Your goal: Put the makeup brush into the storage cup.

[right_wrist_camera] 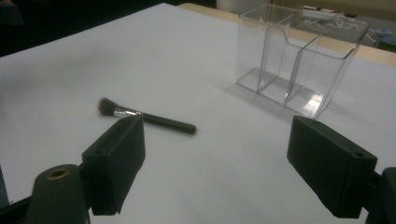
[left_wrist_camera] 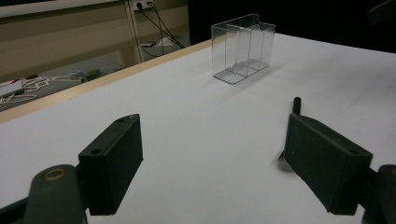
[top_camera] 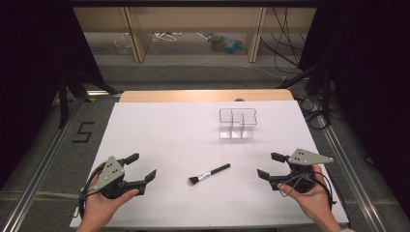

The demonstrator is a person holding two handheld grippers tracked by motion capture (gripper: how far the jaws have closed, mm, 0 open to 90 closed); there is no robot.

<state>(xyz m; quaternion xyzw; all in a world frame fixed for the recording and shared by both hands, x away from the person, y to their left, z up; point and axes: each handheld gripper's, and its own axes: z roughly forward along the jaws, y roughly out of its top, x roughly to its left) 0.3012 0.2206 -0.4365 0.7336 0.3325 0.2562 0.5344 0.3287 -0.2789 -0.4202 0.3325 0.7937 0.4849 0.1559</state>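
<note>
The work surface is a white sheet (top_camera: pixel 169 145) covering most of a light wooden table (top_camera: pixel 203 95); a strip of bare wood shows along the sheet's far edge, above the centre of the high view. The sheet is matt and unmarked.

A makeup brush (top_camera: pixel 209 174) lies flat on the sheet, lower centre of the high view, its bristles toward the lower left and its black handle toward the upper right. It lies between the two grippers and apart from both. In the right gripper view the brush (right_wrist_camera: pixel 147 117) lies left of centre, just beyond the left jaw. In the left gripper view the brush (left_wrist_camera: pixel 296 105) shows its handle tip above the right jaw.

A clear plastic organiser (top_camera: pixel 237 123) with upright dividers stands right of centre in the high view, well apart from the brush.

The left gripper (top_camera: pixel 142 166) sits at lower left, held by a hand (top_camera: pixel 99 205); its jaws are spread, with nothing between them. The right gripper (top_camera: pixel 270 165) sits at lower right, held by a hand (top_camera: pixel 312 198); its jaws are likewise released and empty.

Surroundings: grey carpeted floor (top_camera: pixel 203 72), a black figure 5 (top_camera: pixel 83 131) marked on it at left, metal rails (top_camera: pixel 38 169) along both table sides, dark curtains at both frame edges. At the top, wooden shelf uprights (top_camera: pixel 135 34) with loose cables (top_camera: pixel 285 43) and small items lying on the floor.
</note>
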